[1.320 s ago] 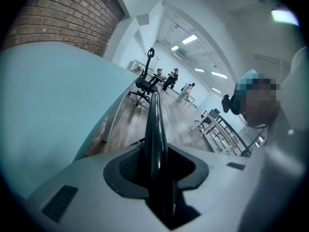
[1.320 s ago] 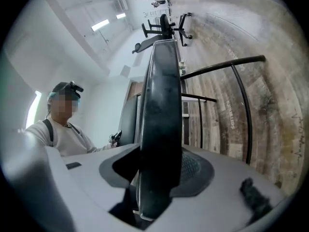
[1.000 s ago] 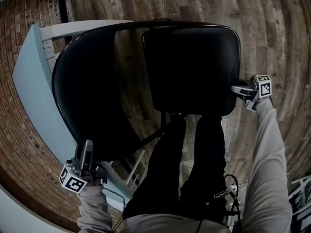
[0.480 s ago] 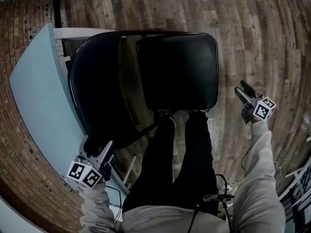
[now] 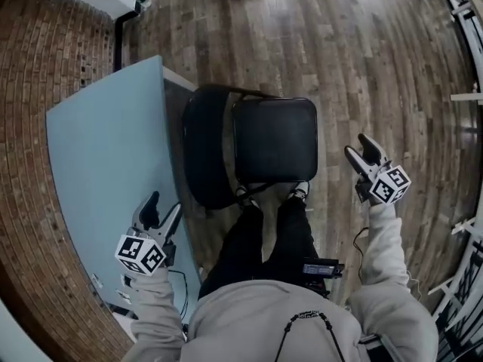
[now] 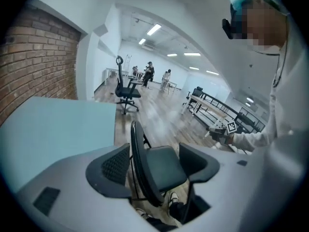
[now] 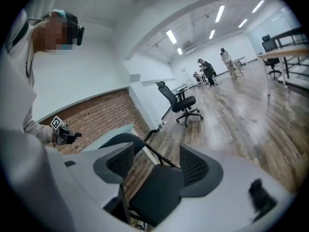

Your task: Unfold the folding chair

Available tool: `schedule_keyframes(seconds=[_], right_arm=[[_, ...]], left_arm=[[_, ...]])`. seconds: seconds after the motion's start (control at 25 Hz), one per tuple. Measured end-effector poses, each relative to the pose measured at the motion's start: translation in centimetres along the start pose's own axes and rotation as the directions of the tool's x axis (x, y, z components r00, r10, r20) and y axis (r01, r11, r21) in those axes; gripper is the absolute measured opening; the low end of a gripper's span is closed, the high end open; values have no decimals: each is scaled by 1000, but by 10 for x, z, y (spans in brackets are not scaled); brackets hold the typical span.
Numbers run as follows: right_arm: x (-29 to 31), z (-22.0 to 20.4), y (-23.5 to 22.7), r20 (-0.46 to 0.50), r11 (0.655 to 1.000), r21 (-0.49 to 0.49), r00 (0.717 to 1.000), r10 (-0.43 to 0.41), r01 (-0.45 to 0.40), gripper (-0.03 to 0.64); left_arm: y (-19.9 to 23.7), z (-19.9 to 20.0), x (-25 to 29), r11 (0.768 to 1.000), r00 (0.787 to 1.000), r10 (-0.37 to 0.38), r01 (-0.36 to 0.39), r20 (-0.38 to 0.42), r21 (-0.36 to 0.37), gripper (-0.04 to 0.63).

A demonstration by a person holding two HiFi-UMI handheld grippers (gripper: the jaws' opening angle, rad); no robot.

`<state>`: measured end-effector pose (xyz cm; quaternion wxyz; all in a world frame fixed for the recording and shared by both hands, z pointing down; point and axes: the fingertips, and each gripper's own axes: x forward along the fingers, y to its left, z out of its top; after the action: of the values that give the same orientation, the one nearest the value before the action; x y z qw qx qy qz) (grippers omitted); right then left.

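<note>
My left gripper [image 5: 161, 207] hangs over the blue table [image 5: 98, 164], jaws spread, empty and closing. My right gripper [image 5: 359, 147] is spread wide and empty beside the unfolded chair [image 5: 275, 140].

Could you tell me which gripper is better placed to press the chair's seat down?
Probably the right gripper: open, empty, right beside the seat. The left gripper, its empty fingers closing, hangs on the backrest side, over the table.
</note>
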<state>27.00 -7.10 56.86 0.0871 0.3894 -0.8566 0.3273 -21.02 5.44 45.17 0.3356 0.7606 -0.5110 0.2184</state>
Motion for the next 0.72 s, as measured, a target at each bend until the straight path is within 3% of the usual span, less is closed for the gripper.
schedule_keyframes(seconds=[0.12,0.2,0.28,0.36,0.52,0.72], right_arm=[[1,59,59,-3,994,-112,1000,4,-4,286],[3,99,101,18,989,-151,1000,3,-1,234],[-2,136,138,49,985,-171,999,-4,12,58],[-11,171,174,76,976,-217,997,-14,30,11],[-20,210,259,107,967,-256,994,8,20,9],[-25,253,348,89,909,-416,995,49,-7,9]], left_arm=[[-17,47,-24,997,993,-59,53,101,55,302],[-26,77,-46,992,982,-88,72,165,99,271],[-37,99,-68,984,968,-115,81,223,157,169],[-46,114,-85,975,951,-137,80,278,206,8],[-43,141,-125,967,909,-176,88,377,239,6],[-44,195,-169,948,837,-206,43,506,315,6]])
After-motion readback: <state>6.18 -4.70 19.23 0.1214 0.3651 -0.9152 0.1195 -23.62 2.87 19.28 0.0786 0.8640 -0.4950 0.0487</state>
